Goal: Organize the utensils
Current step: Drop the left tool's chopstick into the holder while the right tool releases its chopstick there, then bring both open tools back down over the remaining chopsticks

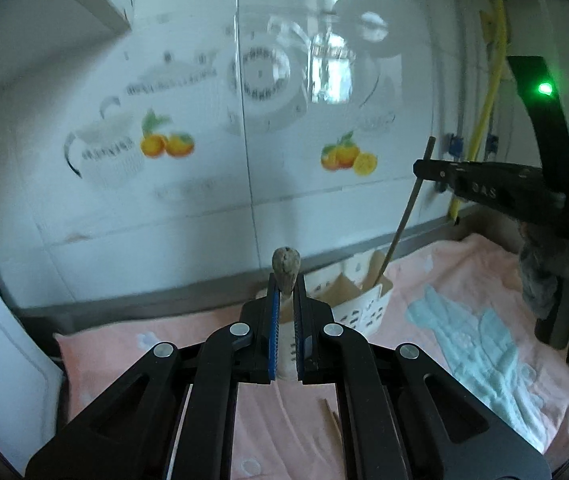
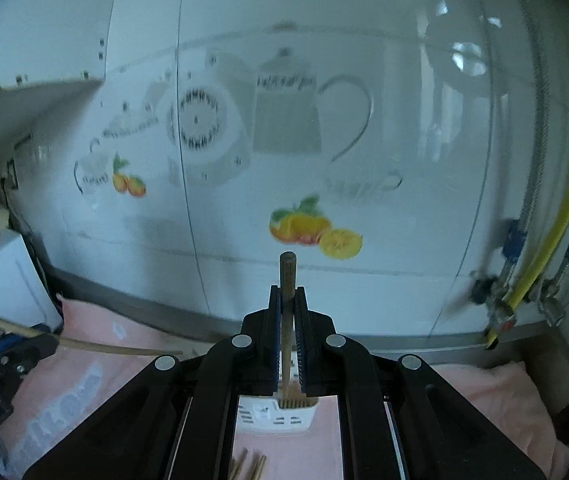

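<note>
My left gripper (image 1: 286, 292) is shut on a pale wooden utensil handle (image 1: 284, 270) that stands upright between the jaws, above the pink cloth. My right gripper (image 2: 287, 296) is shut on a thin brown chopstick (image 2: 287, 276), held upright over the white perforated utensil holder (image 2: 276, 416). In the left wrist view the right gripper (image 1: 420, 168) reaches in from the right and the chopstick (image 1: 404, 216) slants down into the holder (image 1: 364, 300). In the right wrist view the left gripper (image 2: 50, 342) shows at the left, with the pale utensil (image 2: 116, 348) sticking out sideways.
A pink cloth (image 1: 464, 280) with a light blue pattern covers the counter. Loose chopsticks (image 2: 250, 466) lie on it below the holder. A tiled wall (image 1: 244, 120) with fruit decals stands close behind. Yellow hose and valves (image 2: 524, 280) are at the right, a white appliance (image 2: 0, 280) at the left.
</note>
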